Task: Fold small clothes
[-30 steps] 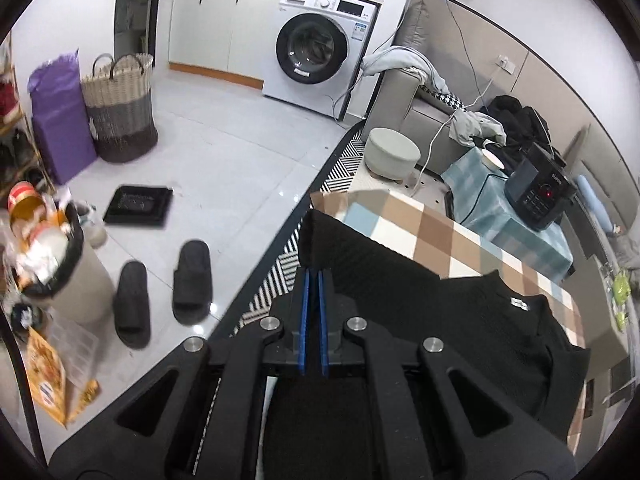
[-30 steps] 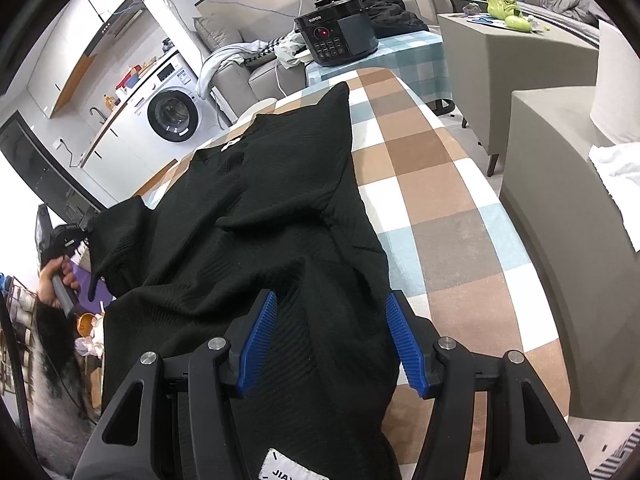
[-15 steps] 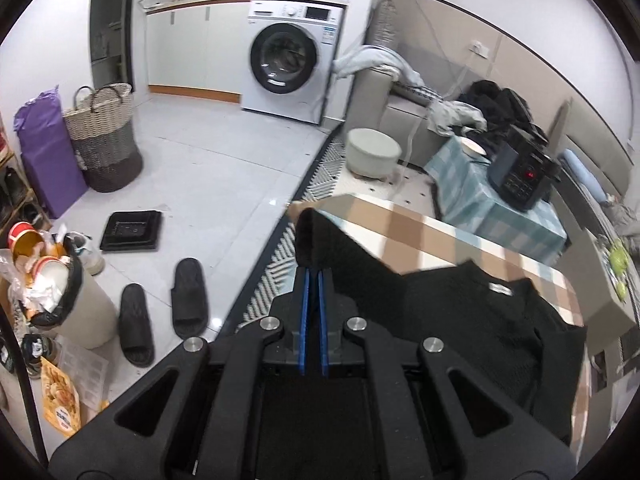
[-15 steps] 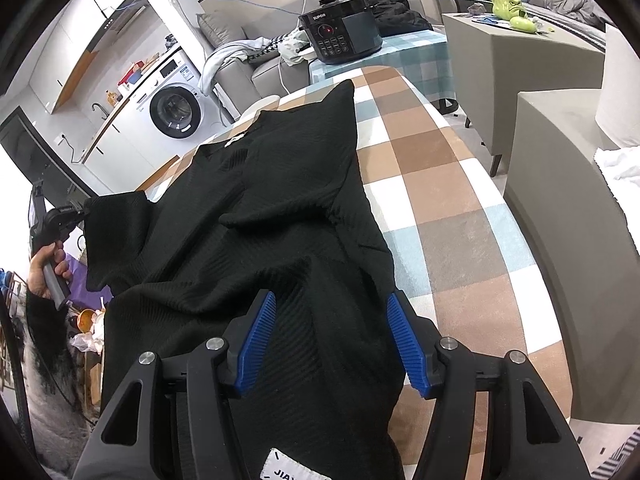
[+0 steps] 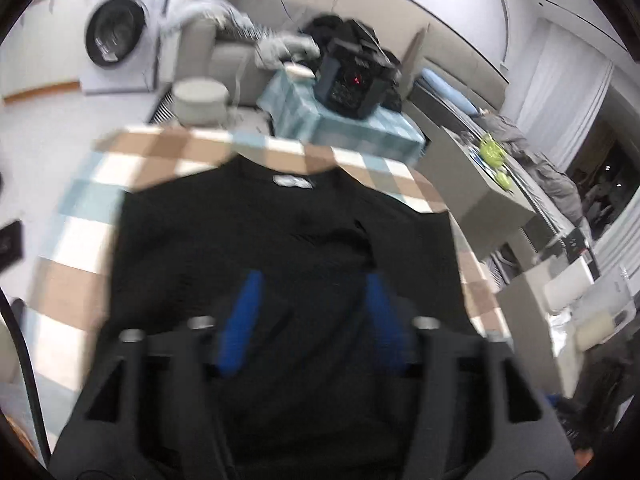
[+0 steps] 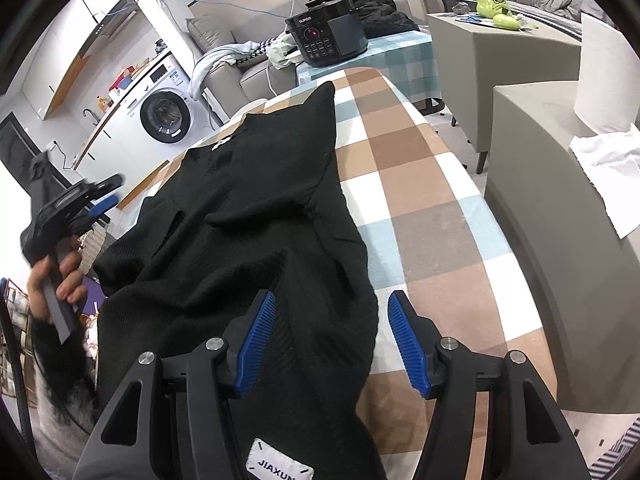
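Observation:
A black knit top [image 6: 248, 200] lies spread on the checked table [image 6: 420, 184], neck label toward the far end. My right gripper [image 6: 332, 298] hovers open over its near hem; the hem's edge lies between the blue pads [image 6: 256, 336], which do not press it. My left gripper [image 6: 110, 192], held in a hand, is off the table's left side, clear of the cloth. In the blurred left wrist view that gripper [image 5: 314, 278] faces the top [image 5: 280, 220] and its jaws are opening with nothing held between them.
A black pressure cooker [image 6: 328, 40] stands on a small checked table beyond the far end. Grey cabinets [image 6: 540, 168] flank the right side, one bearing a white cloth [image 6: 612, 168]. A washing machine [image 6: 166, 116] and a sofa are at the back left.
The left gripper has let go of the sleeve it held out to the left, has opened, and has swung round to face the table. The right gripper has stayed still.

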The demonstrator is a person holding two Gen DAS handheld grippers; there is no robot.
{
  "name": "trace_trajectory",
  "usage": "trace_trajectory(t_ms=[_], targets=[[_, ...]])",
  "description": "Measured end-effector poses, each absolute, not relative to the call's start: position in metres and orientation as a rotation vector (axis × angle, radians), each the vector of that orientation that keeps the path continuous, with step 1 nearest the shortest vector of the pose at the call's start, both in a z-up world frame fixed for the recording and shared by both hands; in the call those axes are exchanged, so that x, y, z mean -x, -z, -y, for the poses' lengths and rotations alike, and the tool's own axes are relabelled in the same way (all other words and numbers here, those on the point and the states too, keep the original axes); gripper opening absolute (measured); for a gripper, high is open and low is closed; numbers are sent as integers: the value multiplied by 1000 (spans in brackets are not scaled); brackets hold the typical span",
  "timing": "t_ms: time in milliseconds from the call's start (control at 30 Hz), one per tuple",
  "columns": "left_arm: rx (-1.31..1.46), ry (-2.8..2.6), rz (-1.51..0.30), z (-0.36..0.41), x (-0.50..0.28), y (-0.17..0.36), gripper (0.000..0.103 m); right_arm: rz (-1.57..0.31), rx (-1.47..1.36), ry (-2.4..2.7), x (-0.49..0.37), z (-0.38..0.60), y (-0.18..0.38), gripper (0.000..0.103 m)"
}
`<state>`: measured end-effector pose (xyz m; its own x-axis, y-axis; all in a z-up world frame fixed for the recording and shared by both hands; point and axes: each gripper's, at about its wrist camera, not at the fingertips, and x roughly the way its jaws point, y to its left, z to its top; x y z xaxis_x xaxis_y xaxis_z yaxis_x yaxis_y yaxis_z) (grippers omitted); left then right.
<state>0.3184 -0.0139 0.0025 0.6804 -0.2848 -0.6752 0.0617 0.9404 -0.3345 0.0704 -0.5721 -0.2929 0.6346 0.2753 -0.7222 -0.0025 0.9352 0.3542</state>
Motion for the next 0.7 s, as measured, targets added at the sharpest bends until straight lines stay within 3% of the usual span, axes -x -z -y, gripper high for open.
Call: trace_trajectory(t_ms=[167, 300, 467, 533, 600, 700], targets=[[303, 7, -770, -50, -280, 2, 67, -884, -341, -180, -78, 569, 299, 60], [302, -115, -850, -100, -265, 27, 67, -891, -325, -204, -81, 557, 299, 60], [257, -117, -892, -106, -238, 45, 64, -876, -292, -282, -88, 531, 287, 60], [216, -121, -924, -101, -232, 56, 54, -855, -286, -324, -92, 517, 279, 60], [191, -141, -972, -97, -234, 72, 34, -840, -275, -375, -98, 500, 270, 60], [210, -173, -1009, -103, -239, 98, 31, -832, -250, -418, -109, 474, 259, 60]])
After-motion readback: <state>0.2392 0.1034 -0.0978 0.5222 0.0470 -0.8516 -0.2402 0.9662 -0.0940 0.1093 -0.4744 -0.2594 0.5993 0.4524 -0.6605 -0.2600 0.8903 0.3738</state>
